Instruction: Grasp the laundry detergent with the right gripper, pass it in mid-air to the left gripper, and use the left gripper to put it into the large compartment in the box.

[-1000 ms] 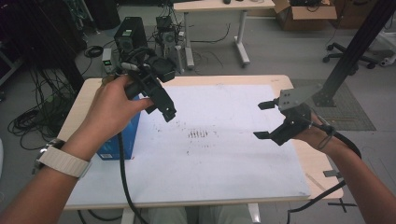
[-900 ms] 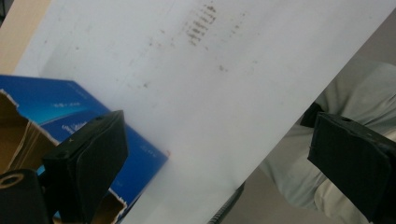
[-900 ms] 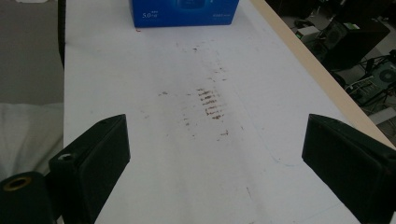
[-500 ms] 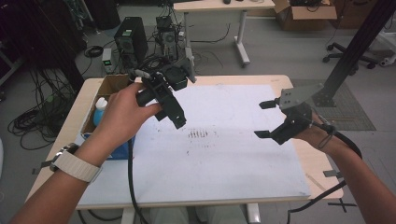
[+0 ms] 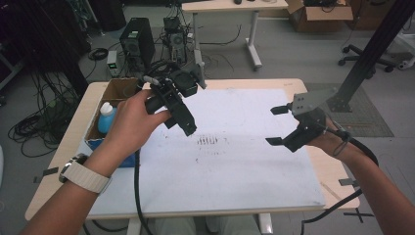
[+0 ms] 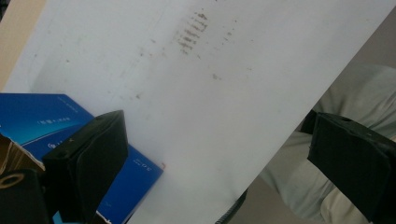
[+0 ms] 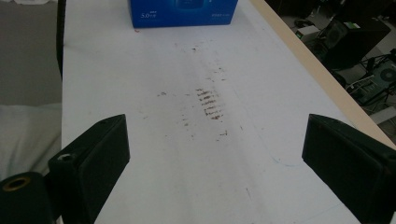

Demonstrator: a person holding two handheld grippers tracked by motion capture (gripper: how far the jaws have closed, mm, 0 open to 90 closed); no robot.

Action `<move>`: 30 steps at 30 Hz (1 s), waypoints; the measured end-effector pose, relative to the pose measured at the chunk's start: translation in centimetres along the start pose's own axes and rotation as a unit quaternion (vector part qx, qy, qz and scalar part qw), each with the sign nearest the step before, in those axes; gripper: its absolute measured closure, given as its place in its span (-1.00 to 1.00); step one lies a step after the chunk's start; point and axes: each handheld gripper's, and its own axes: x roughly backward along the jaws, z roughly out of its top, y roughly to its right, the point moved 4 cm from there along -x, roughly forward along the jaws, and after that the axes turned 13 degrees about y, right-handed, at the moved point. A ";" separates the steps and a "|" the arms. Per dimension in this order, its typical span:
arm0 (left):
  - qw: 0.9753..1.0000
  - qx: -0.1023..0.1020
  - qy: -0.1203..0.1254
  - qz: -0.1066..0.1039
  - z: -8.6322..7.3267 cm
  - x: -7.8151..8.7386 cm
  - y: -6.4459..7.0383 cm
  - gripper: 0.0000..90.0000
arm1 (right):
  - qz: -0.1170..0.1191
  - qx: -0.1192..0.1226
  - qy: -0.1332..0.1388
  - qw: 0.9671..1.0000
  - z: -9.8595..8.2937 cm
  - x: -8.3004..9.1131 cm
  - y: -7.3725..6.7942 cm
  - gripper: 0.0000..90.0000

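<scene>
1. The left gripper (image 5: 188,105) is held in the air above the left half of a white board (image 5: 235,166) that covers most of the desk (image 5: 337,181). Its fingers (image 6: 88,158) are spread wide, with nothing between them.
2. Just beside the left gripper, at the board's left edge, sits a blue box (image 6: 42,121). In the high view it shows as an open cardboard carton with a blue outer face, and a blue-capped bottle (image 5: 105,117) stands inside it.
3. In the left gripper view the camera looks down at the board, with the blue box behind the gripper's left finger and the person's pale trouser leg beyond the board's edge.
4. A patch of short brown streaks (image 5: 208,141) marks the middle of the board, between the two grippers.
5. The right gripper (image 5: 276,126) hovers over the right side of the board, well apart from the left one. Its fingers (image 7: 95,158) are also spread wide and hold nothing.
6. In the right gripper view the streaks lie ahead between the fingers, with the blue box at the far end.
</scene>
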 end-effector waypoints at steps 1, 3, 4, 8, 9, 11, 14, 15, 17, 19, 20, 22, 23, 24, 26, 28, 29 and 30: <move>1.000 -0.001 0.001 0.000 0.1 0.0 0.0 -0.88 | 0.000 -0.001 0.000 1.000 0.0 0.0 0.0 -0.84; 1.000 -0.001 0.003 -0.002 0.2 0.0 0.1 -0.88 | 0.001 -0.001 0.000 1.000 -0.1 -0.1 0.0 -0.84; 1.000 0.001 0.005 -0.002 0.2 -0.1 0.2 -0.88 | 0.001 -0.001 0.000 1.000 -0.1 -0.1 0.0 -0.84; 1.000 -0.001 0.004 -0.004 0.4 -0.2 0.3 -0.88 | 0.003 -0.002 0.000 1.000 -0.1 -0.2 0.0 -0.84; 1.000 0.000 0.004 -0.004 0.5 -0.2 0.3 -0.88 | 0.003 -0.002 -0.001 1.000 -0.1 -0.2 0.0 -0.84; 1.000 -0.001 0.005 -0.005 0.6 -0.2 0.3 -0.88 | 0.003 -0.002 0.000 1.000 -0.1 -0.2 0.0 -0.84; 1.000 0.000 0.005 -0.005 0.6 -0.3 0.3 -0.88 | 0.003 -0.002 0.001 1.000 -0.1 -0.1 0.0 -0.84; 1.000 0.000 0.005 -0.006 0.6 -0.3 0.3 -0.88 | 0.003 -0.003 0.001 1.000 -0.1 -0.1 0.0 -0.84; 1.000 0.000 0.005 -0.006 0.6 -0.4 0.3 -0.88 | 0.004 -0.002 0.000 1.000 -0.1 -0.1 0.0 -0.84; 1.000 0.000 0.005 -0.006 0.6 -0.4 0.3 -0.88 | 0.004 -0.003 -0.001 1.000 -0.1 -0.1 0.0 -0.84; 1.000 0.001 0.005 -0.006 0.6 -0.4 0.3 -0.88 | 0.004 -0.002 -0.001 1.000 -0.1 -0.1 0.0 -0.84; 1.000 0.000 0.005 -0.007 0.6 -0.4 0.4 -0.88 | 0.004 -0.002 0.000 1.000 -0.1 -0.1 0.0 -0.84; 1.000 0.001 0.006 -0.006 0.6 -0.4 0.4 -0.88 | 0.004 -0.002 0.000 1.000 -0.1 -0.1 0.0 -0.84; 1.000 0.001 0.006 -0.006 0.6 -0.4 0.4 -0.88 | 0.004 -0.002 -0.001 1.000 -0.1 -0.1 0.0 -0.84; 1.000 0.000 0.006 -0.007 0.7 -0.4 0.4 -0.88 | 0.004 -0.003 -0.001 1.000 -0.1 -0.1 -0.1 -0.84; 1.000 0.000 0.007 -0.008 0.6 -0.4 0.4 -0.88 | 0.004 -0.003 0.000 1.000 -0.2 -0.1 -0.1 -0.84; 1.000 0.000 0.007 -0.008 0.7 -0.4 0.4 -0.88 | 0.004 -0.003 -0.001 1.000 -0.2 -0.1 0.0 -0.84; 1.000 0.000 0.007 -0.009 0.7 -0.5 0.4 -0.88 | 0.004 -0.004 -0.001 1.000 -0.2 -0.1 0.0 -0.84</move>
